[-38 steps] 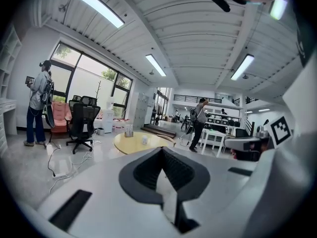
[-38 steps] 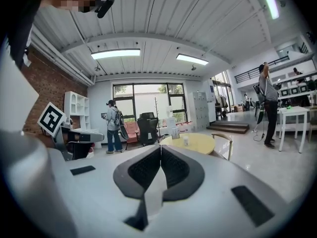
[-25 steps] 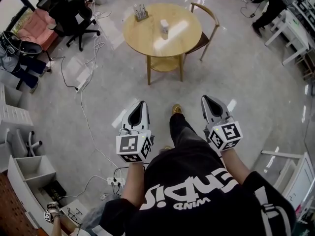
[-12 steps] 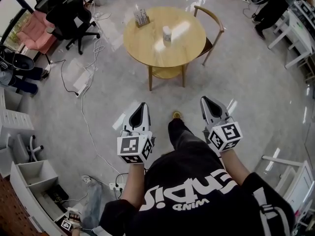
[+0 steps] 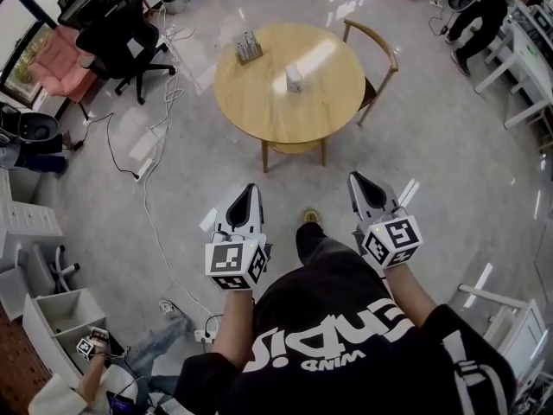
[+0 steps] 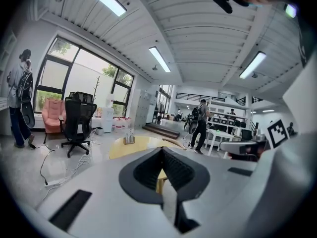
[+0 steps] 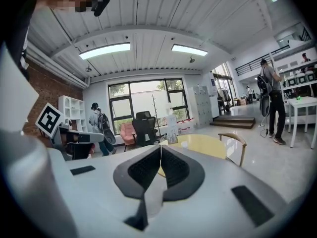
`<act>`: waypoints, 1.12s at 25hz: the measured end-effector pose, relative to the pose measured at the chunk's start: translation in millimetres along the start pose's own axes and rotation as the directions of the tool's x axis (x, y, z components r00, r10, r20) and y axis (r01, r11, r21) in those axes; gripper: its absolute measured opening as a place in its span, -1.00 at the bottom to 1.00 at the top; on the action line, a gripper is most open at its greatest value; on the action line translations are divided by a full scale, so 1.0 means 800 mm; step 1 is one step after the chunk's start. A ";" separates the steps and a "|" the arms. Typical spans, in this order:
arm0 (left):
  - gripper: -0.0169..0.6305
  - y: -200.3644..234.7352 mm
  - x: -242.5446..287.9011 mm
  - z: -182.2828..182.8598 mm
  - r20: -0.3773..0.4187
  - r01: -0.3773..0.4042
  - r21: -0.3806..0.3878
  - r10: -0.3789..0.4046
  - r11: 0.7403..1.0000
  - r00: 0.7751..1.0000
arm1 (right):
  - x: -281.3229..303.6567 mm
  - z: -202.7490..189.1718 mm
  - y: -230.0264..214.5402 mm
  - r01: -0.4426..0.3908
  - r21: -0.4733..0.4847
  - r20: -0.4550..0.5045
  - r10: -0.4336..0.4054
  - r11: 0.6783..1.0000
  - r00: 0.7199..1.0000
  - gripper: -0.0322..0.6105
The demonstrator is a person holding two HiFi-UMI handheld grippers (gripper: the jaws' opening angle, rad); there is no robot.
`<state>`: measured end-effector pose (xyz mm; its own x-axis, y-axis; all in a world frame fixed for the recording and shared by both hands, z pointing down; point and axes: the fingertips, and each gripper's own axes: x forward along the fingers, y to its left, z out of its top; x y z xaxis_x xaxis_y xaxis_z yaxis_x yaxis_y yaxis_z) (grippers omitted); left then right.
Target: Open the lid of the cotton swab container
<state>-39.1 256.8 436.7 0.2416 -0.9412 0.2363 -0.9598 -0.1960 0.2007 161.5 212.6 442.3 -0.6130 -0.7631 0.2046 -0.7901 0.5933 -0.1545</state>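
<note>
The person is standing on the floor short of the round wooden table (image 5: 259,102), holding both grippers out in front, well apart from it. The cotton swab container (image 5: 294,79), a small white pot with its lid seemingly on, is sitting near the middle of the table, just on the wooden chair's (image 5: 380,46) side of centre. A small rack of upright items (image 5: 249,47) is standing toward the table's far edge, apart from the container.

The left gripper (image 5: 250,190) is showing its jaws pressed together with nothing between them. The right gripper (image 5: 357,180) is likewise closed tight and empty. Both are pointing toward the table, one to each side of the person's forward leg.

The step in hand appears to be the approach: nothing on the table is being touched. The next move is likely calling for getting within reach of the table and parting the jaws. One gripper would then steady the container's body while the other takes the lid.
</note>
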 end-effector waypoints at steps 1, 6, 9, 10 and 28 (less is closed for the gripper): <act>-0.92 0.001 0.009 0.004 0.000 -0.001 0.002 0.001 1.000 1.000 | 0.008 0.004 -0.005 -0.004 -0.001 -0.001 0.004 1.000 1.000 -0.89; -0.92 0.001 0.057 0.022 -0.002 -0.012 0.002 0.012 1.000 1.000 | 0.046 0.018 -0.039 -0.026 -0.006 -0.012 0.026 1.000 1.000 -0.89; -0.92 0.003 0.084 0.038 0.001 -0.024 -0.006 0.024 1.000 1.000 | 0.068 0.035 -0.056 -0.048 -0.005 -0.010 0.048 0.999 0.999 -0.89; -0.92 0.005 0.092 0.045 0.001 -0.029 -0.007 0.029 1.000 1.000 | 0.076 0.042 -0.062 -0.055 -0.005 -0.010 0.055 0.998 0.998 -0.89; -0.92 0.040 0.203 0.086 0.012 -0.114 -0.024 0.115 0.993 0.993 | 0.211 0.082 -0.123 -0.177 -0.024 -0.029 0.176 0.984 0.984 -0.89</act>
<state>-40.1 78.7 415.7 0.1282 -0.9606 0.2466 -0.9775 -0.0805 0.1949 135.4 8.5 428.3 -0.7423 -0.6389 0.2021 -0.6689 0.7248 -0.1650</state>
